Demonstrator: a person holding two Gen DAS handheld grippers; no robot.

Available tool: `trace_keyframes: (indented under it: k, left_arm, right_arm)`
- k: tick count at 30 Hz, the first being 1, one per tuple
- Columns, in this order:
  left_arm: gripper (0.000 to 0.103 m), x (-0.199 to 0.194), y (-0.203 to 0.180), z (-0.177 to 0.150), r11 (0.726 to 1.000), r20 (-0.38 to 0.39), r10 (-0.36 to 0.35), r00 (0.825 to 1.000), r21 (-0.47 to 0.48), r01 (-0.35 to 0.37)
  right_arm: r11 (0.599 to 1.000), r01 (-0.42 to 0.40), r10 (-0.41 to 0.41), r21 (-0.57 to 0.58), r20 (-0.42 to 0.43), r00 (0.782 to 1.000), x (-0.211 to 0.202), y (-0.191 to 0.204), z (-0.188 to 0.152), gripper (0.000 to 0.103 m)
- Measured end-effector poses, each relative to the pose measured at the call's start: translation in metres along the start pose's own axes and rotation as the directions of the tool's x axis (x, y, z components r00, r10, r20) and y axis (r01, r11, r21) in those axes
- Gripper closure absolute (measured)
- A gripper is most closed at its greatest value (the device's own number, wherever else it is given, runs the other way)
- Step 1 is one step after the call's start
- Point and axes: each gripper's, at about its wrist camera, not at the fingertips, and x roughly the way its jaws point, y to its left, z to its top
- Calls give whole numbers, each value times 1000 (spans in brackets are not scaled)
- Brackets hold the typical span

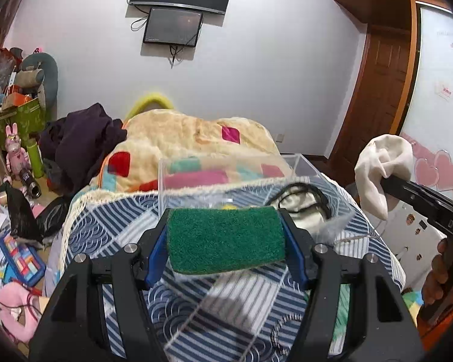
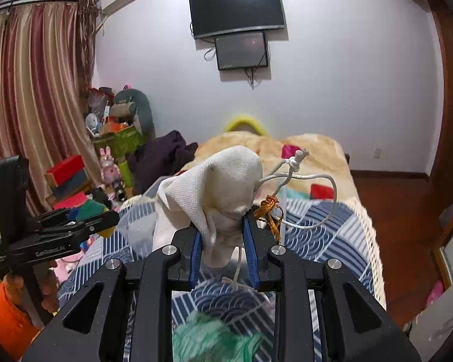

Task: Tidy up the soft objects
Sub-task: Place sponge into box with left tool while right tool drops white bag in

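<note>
My left gripper [image 1: 225, 238] is shut on a green scouring sponge [image 1: 225, 236] and holds it above the blue patterned bedspread [image 1: 196, 298]. My right gripper [image 2: 223, 241] is shut on a white cloth pouch [image 2: 217, 187] with a white knotted cord [image 2: 296, 163] and an orange tassel [image 2: 270, 208]. The pouch also shows at the right of the left wrist view [image 1: 380, 166]. A clear plastic box [image 1: 226, 175] stands on the bed just beyond the sponge. The left gripper appears at the left of the right wrist view [image 2: 75, 223].
A cream bag with a black strap [image 1: 299, 208] lies beside the box. A fluffy patchwork blanket [image 1: 181, 138] and dark clothes [image 1: 81, 138] lie further up the bed. Green yarn [image 2: 214, 338] lies below my right gripper. Clutter covers the floor at left [image 1: 15, 253].
</note>
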Motion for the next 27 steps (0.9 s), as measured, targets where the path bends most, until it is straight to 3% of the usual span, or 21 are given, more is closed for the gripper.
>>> trace_keyframes:
  k: [9, 21, 27]
  left_arm:
    - [38, 59, -1, 9, 1000, -89, -5, 996, 17, 7]
    - [38, 110, -12, -1, 996, -186, 18, 982, 89, -2]
    - [25, 114, -8, -2, 998, -210, 15, 978, 62, -2]
  right_arm:
    - [1000, 10, -11, -7, -35, 999, 39, 4, 11, 80]
    - [997, 30, -44, -67, -213, 976, 97, 5, -10, 80]
    - [995, 31, -56, -96, -274, 960, 102, 5, -16, 74]
